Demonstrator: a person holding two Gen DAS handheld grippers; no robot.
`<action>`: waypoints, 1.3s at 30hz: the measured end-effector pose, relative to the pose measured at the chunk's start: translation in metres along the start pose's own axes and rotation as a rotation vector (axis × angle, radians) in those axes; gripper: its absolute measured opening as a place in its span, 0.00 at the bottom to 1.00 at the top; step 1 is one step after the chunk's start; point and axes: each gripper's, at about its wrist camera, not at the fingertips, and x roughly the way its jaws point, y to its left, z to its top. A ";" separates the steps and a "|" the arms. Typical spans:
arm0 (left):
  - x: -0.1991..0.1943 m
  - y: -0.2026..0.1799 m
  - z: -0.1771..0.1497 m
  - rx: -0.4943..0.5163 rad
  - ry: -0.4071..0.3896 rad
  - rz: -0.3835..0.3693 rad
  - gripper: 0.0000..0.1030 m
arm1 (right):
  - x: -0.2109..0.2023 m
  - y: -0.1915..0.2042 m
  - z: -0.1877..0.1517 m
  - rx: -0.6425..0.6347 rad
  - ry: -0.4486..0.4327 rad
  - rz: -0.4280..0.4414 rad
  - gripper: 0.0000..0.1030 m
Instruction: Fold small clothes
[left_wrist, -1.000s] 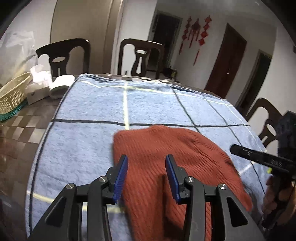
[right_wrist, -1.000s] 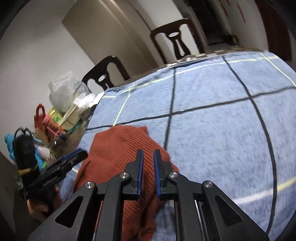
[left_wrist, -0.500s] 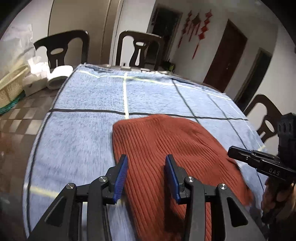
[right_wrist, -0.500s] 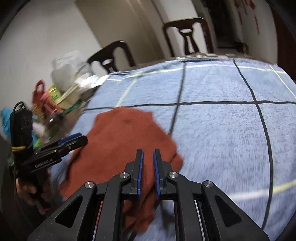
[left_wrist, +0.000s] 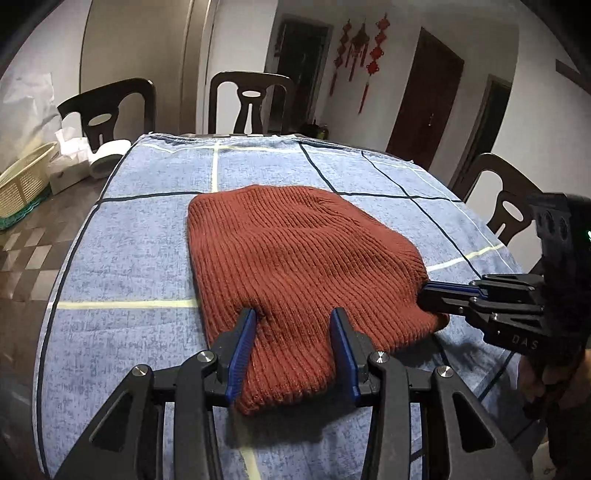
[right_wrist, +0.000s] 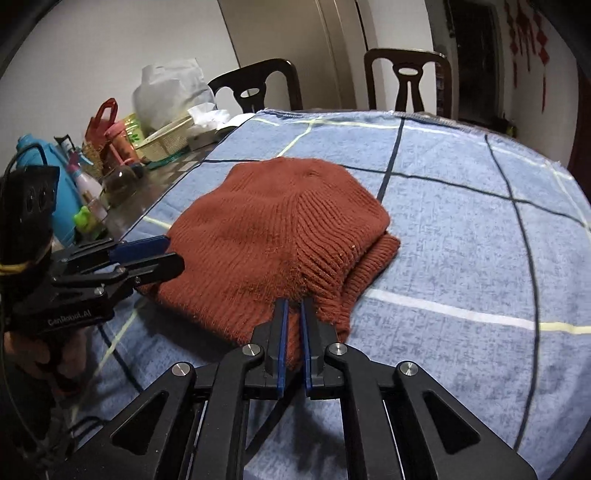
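One wicker basket (right_wrist: 162, 142) w/ tissue box (right_wrist: 201, 127) beside.

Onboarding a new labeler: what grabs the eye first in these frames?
The rust-red knit hat lying in the middle of the blue checked cloth dominates both views. The right claw is shut on the hat's near edge, while the left claw stands open, its fingers astride the same near edge. Beyond that, clutter stands along one side of the table: a yellow woven basket and tissues.
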 end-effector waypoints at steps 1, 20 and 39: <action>-0.004 0.000 -0.002 -0.005 -0.004 -0.003 0.42 | -0.005 0.003 -0.002 -0.009 -0.006 -0.005 0.06; -0.003 0.011 -0.023 -0.067 0.034 0.043 0.42 | -0.008 0.009 -0.017 0.007 0.018 -0.025 0.11; -0.024 0.017 -0.056 -0.043 0.082 0.165 0.44 | -0.024 0.006 -0.052 -0.039 0.067 -0.123 0.30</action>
